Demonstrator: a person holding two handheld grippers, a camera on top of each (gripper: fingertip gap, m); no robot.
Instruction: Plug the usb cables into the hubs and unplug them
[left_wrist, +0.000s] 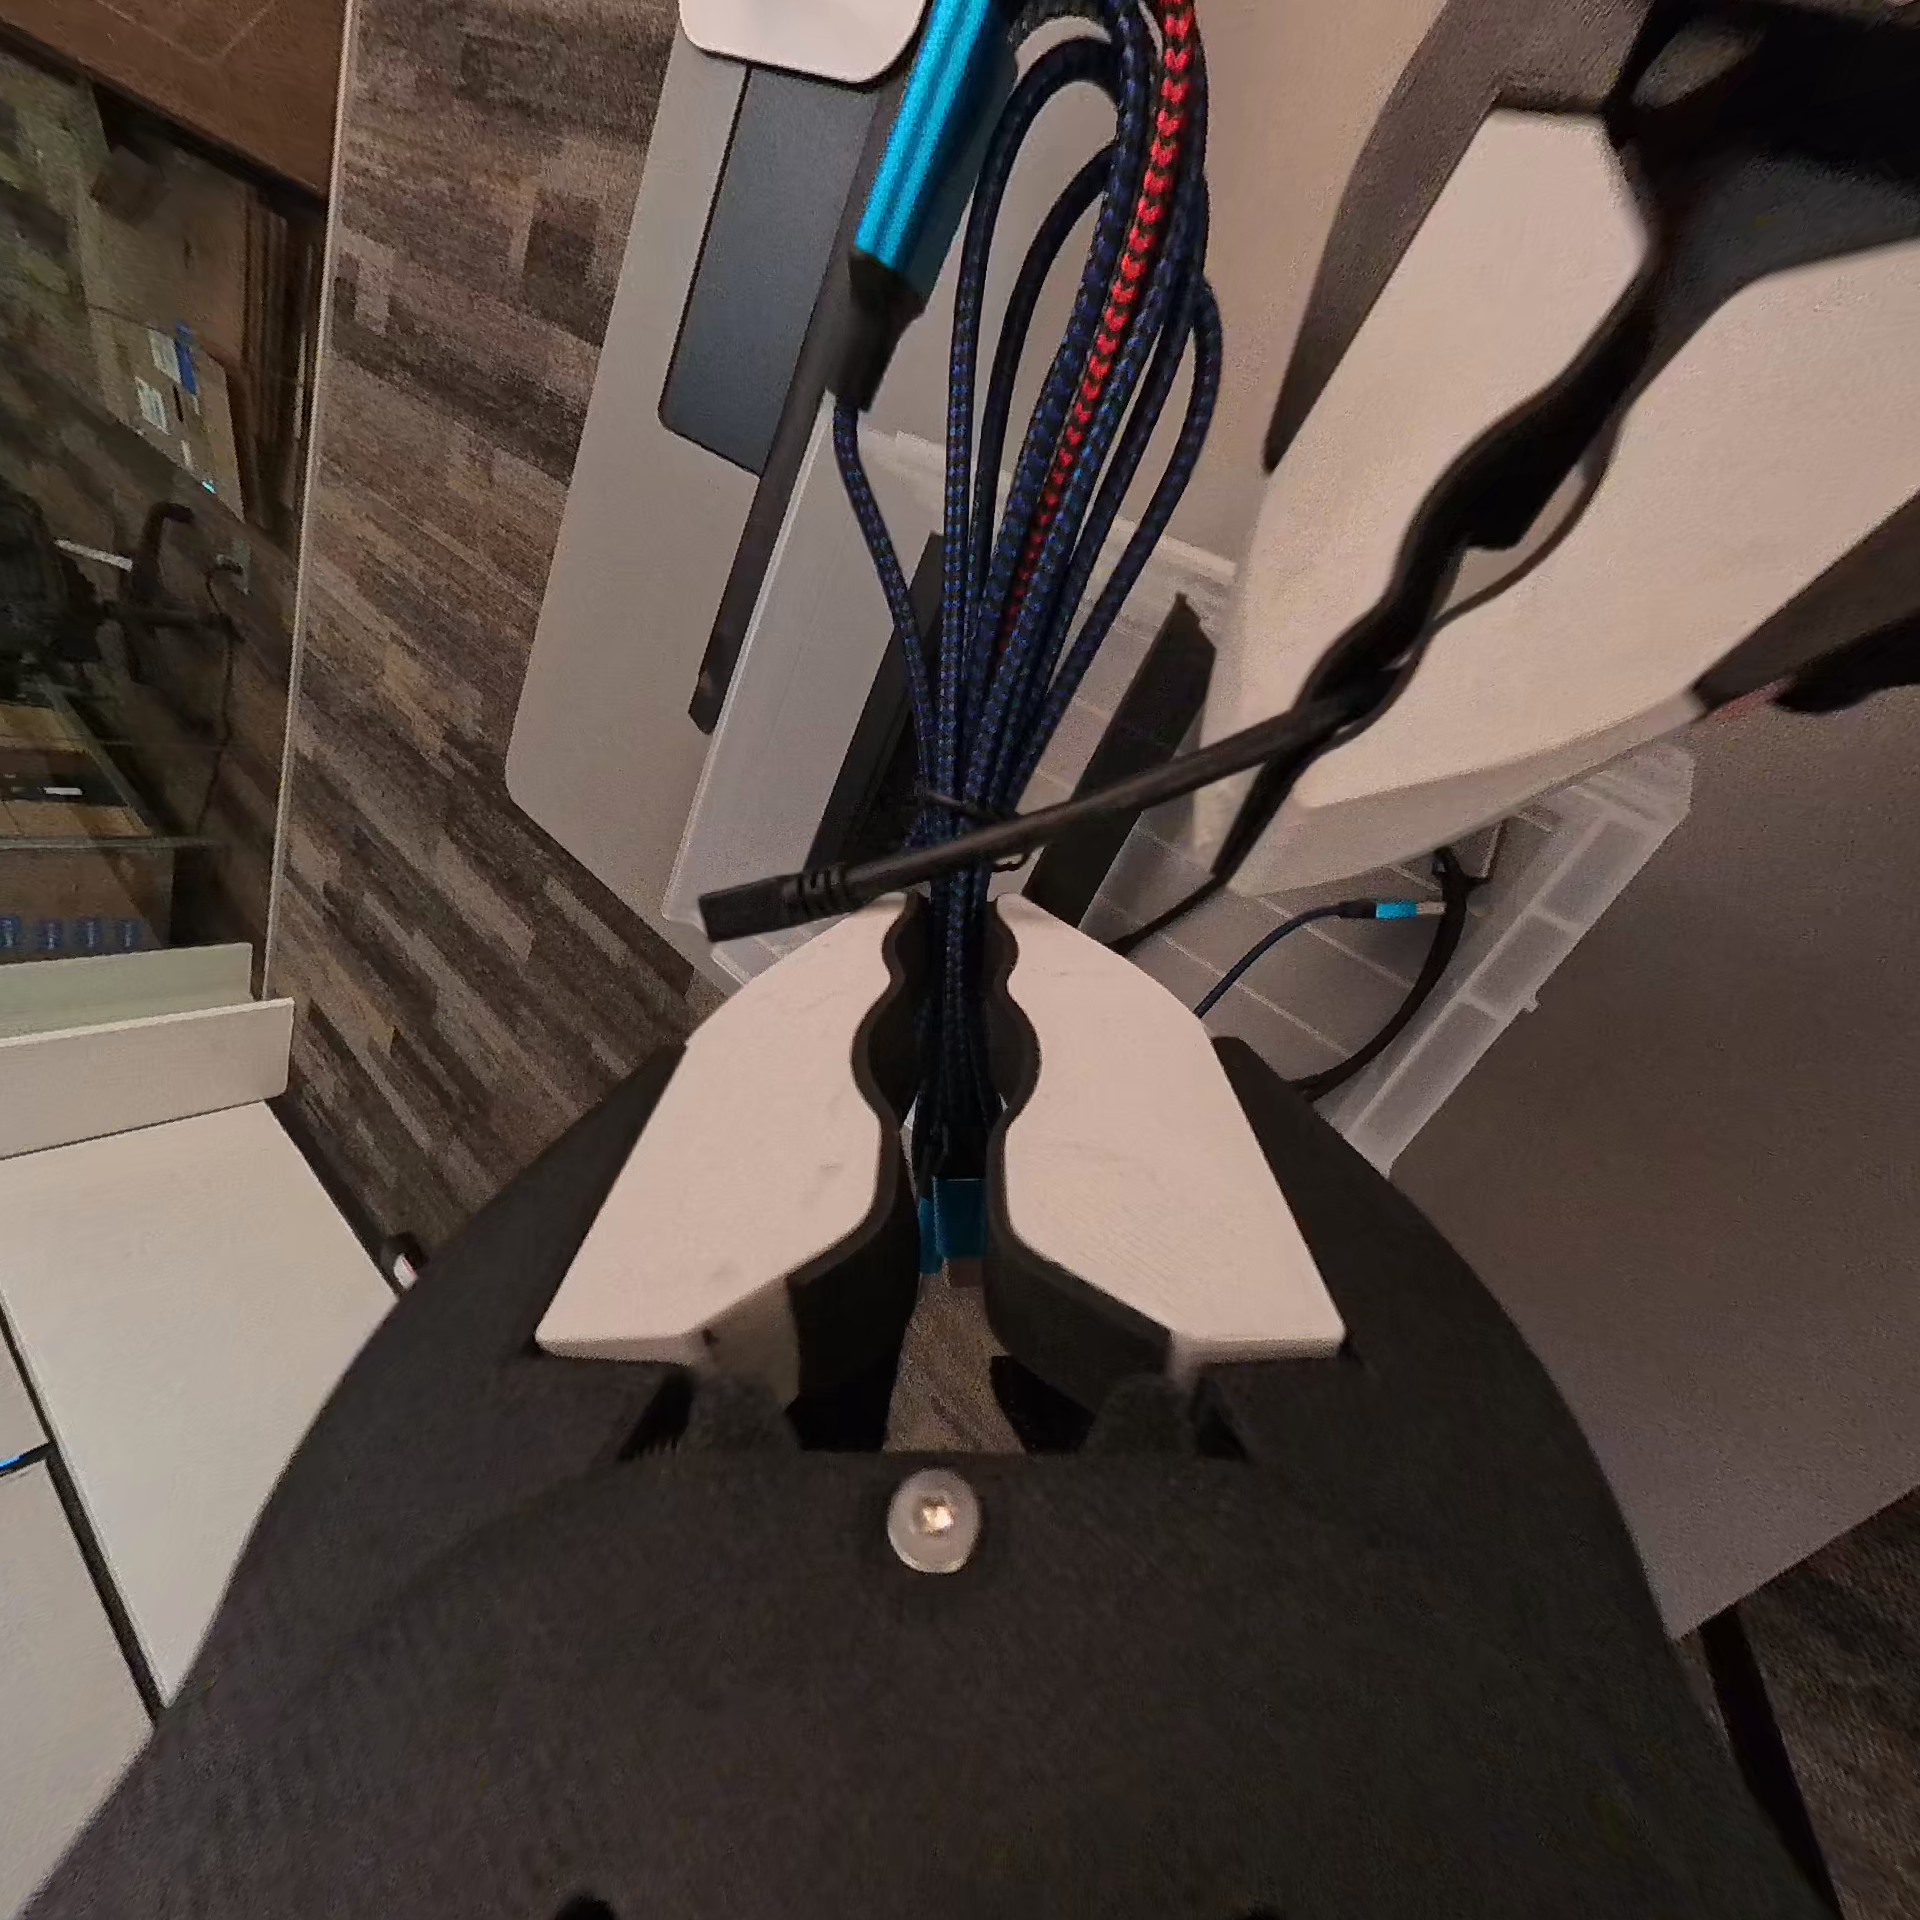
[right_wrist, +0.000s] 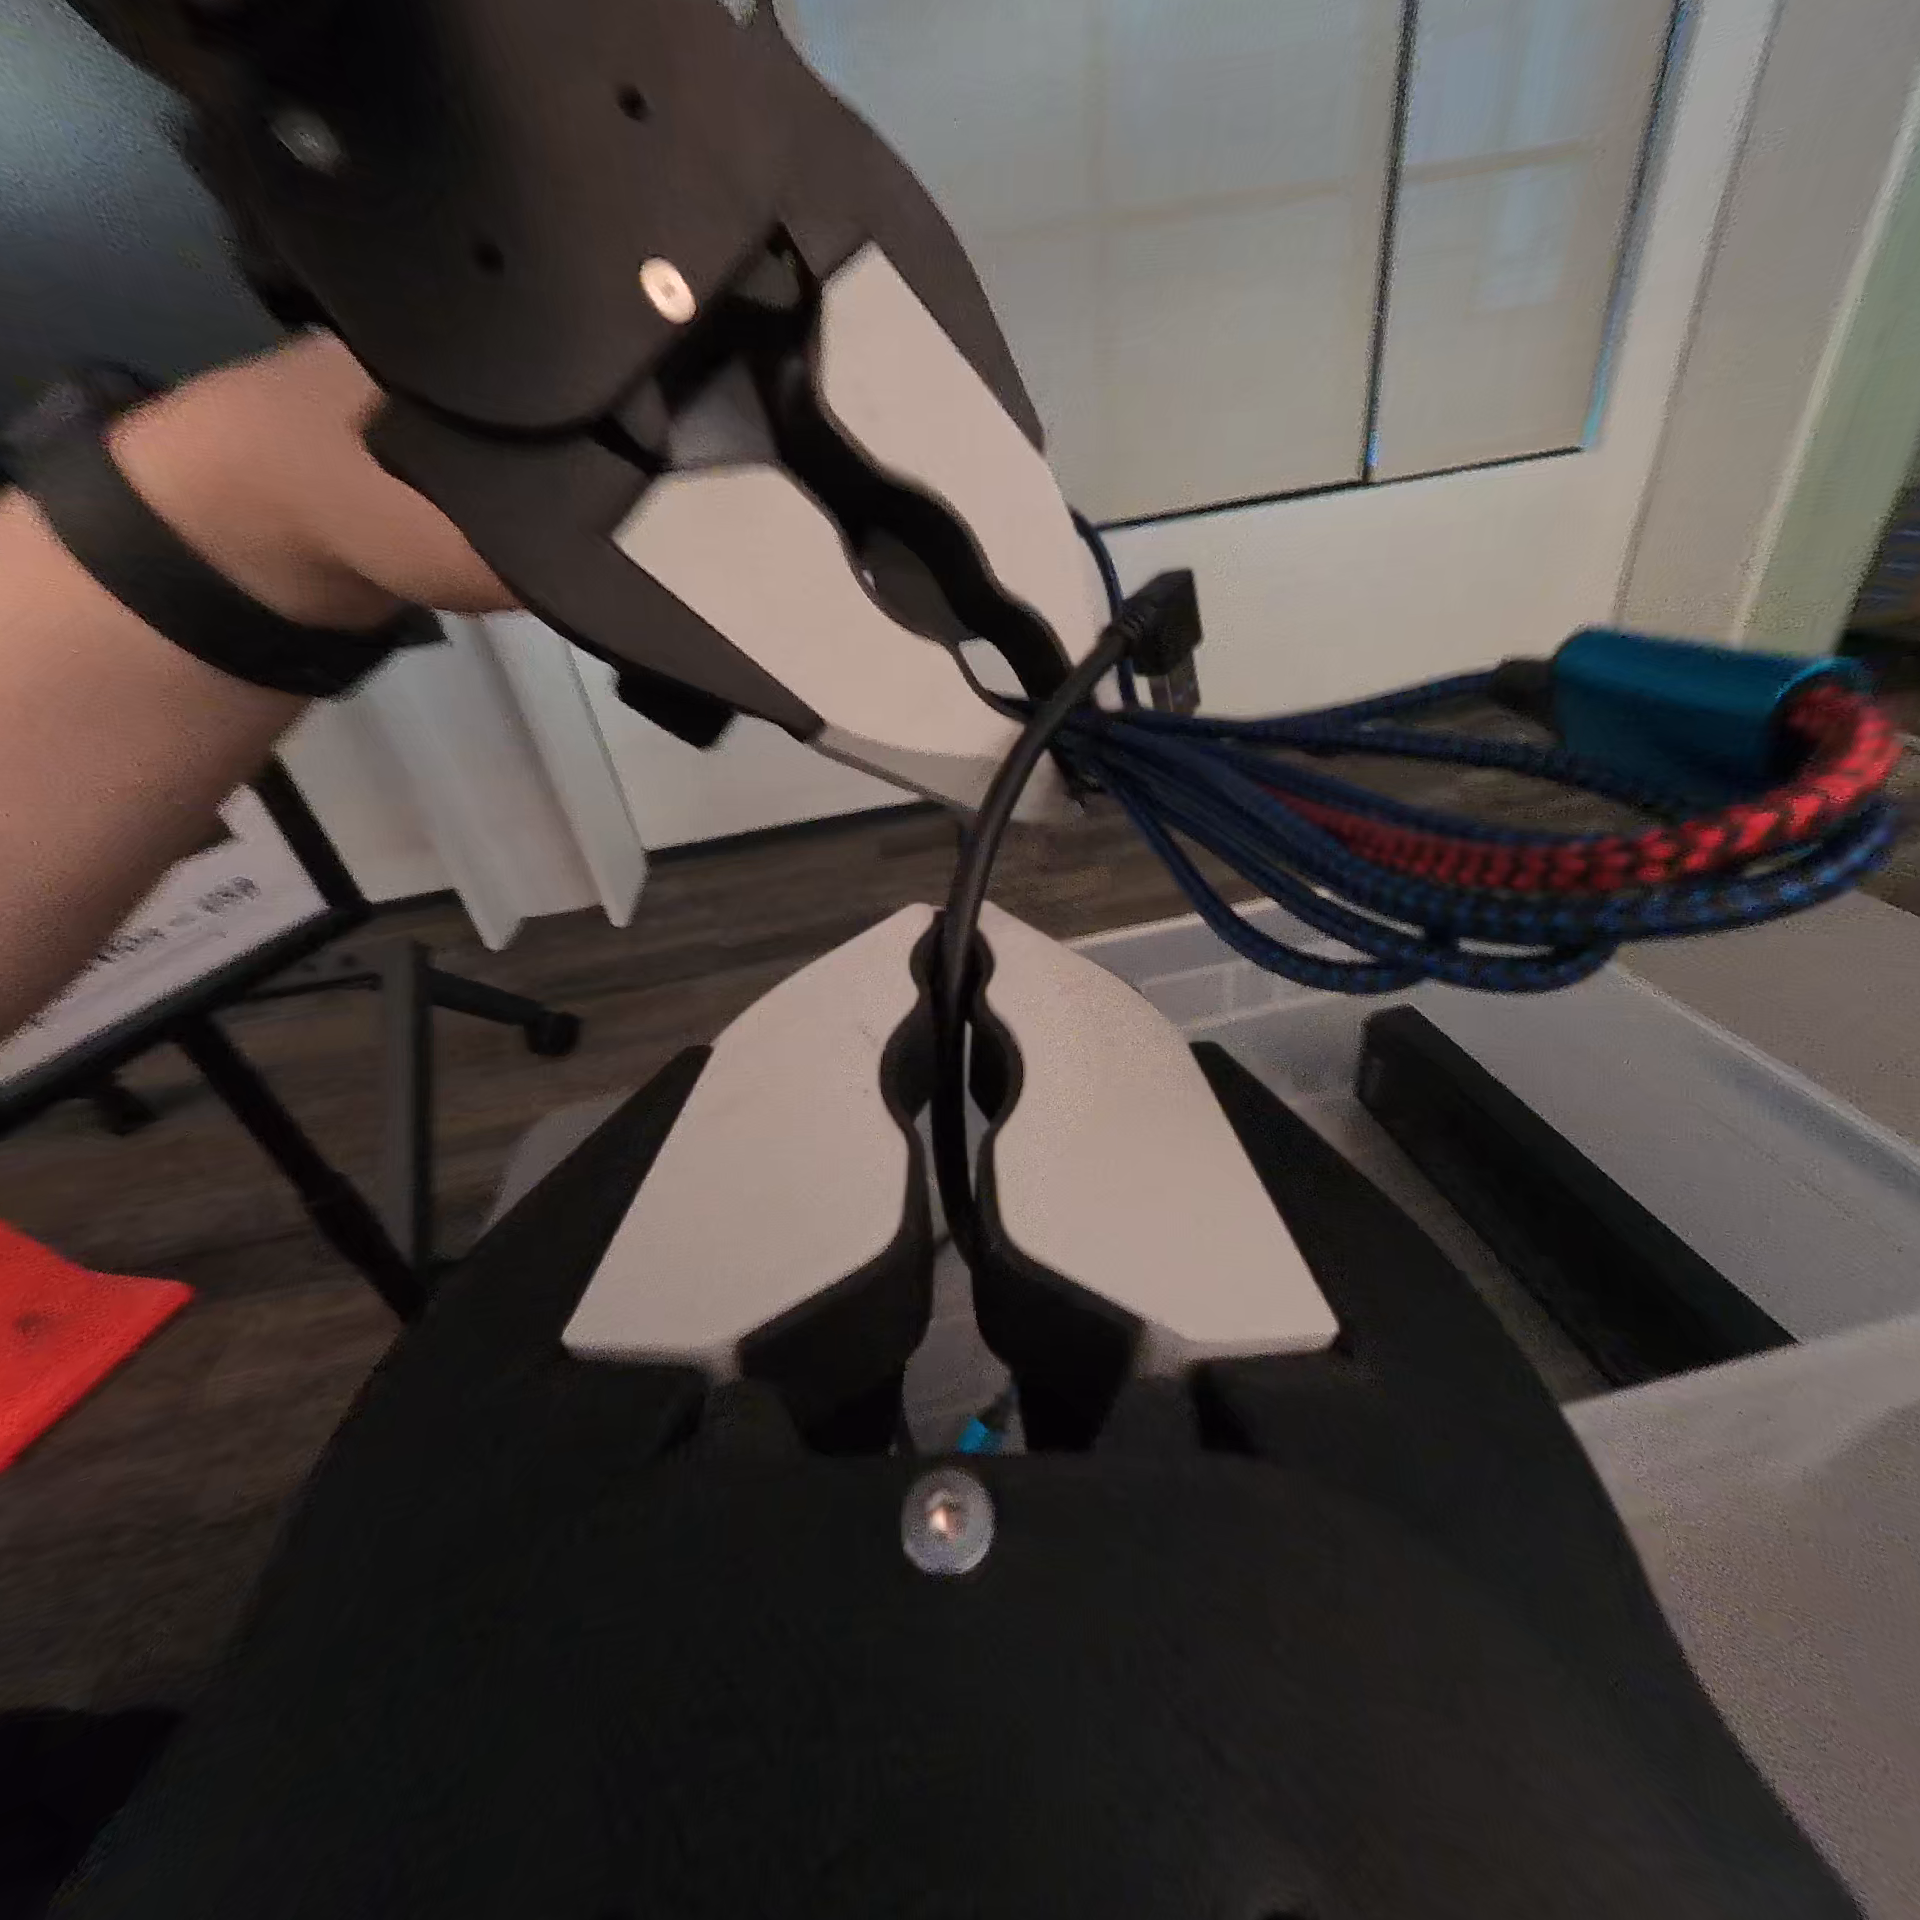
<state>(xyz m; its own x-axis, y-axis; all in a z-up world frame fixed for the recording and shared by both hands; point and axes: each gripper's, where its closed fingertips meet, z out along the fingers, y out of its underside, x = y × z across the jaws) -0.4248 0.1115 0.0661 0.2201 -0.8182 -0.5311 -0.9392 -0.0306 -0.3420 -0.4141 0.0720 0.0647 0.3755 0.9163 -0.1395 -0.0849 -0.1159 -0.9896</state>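
Between the fingers of the left hand-held gripper (left_wrist: 954, 914), in the left wrist view, a tied bundle of braided cables (left_wrist: 1023, 582) is clamped: dark blue strands, one red-and-black, with a turquoise metal plug (left_wrist: 920, 177) ahead. Across its tips lies a thin black cable (left_wrist: 1039, 831), leading up-right to the right hand-held gripper (left_wrist: 1340, 696).

In the right wrist view, that gripper (right_wrist: 951, 930) is closed on the black cable, which curves ahead to the bundle held up-left.
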